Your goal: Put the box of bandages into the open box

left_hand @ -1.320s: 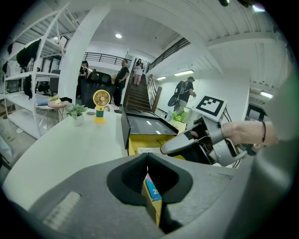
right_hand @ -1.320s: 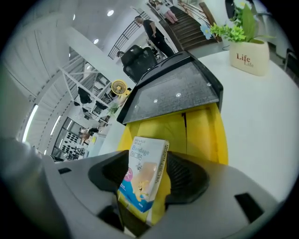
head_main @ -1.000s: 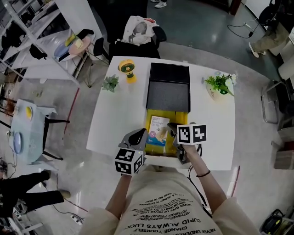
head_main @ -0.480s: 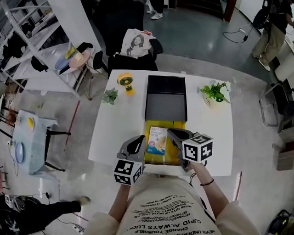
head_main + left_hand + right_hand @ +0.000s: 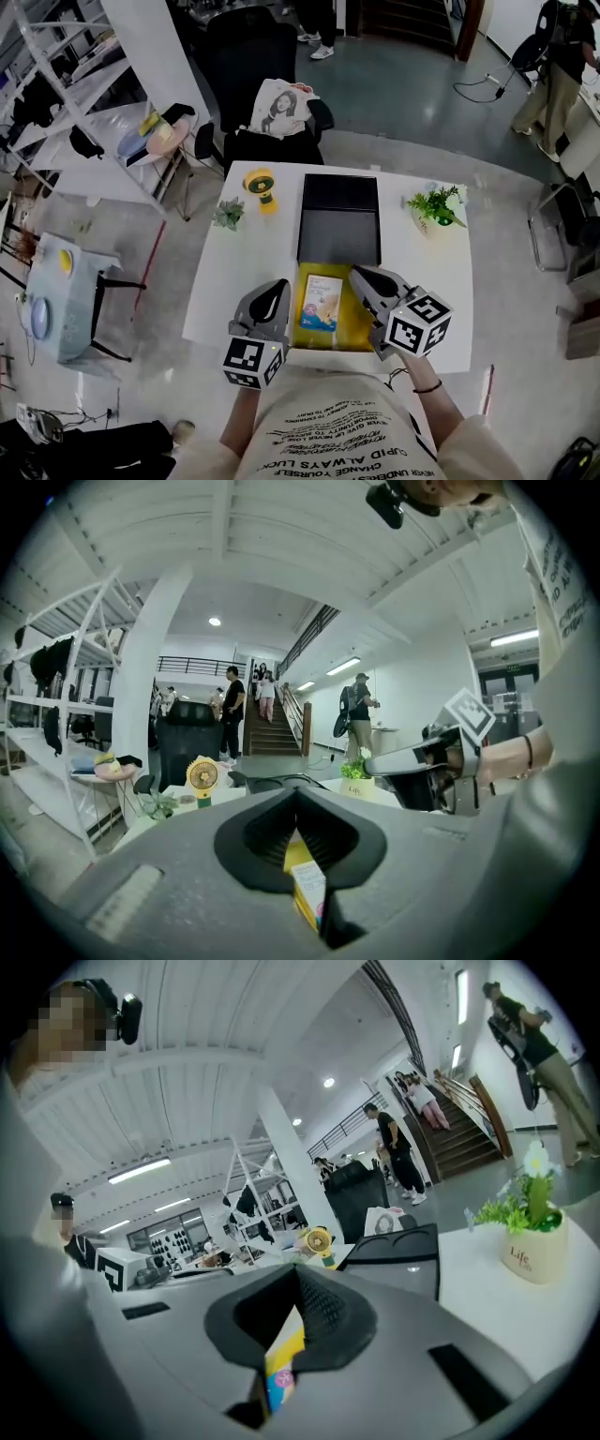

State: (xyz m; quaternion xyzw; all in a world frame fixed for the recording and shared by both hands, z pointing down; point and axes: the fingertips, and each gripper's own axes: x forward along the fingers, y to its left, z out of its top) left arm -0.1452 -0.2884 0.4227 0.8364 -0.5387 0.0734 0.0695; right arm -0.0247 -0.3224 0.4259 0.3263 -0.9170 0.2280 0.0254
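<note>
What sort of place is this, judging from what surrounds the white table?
Probably an open workshop or lab hall in an office building: metal shelving racks stand on a bare grey floor, a wide staircase rises at the back, and a black office chair stands beyond the white table.

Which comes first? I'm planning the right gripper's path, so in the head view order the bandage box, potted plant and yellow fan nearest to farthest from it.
1. bandage box, just left of the right gripper.
2. potted plant, at the table's far right corner.
3. yellow fan, far side, over to the left.
</note>
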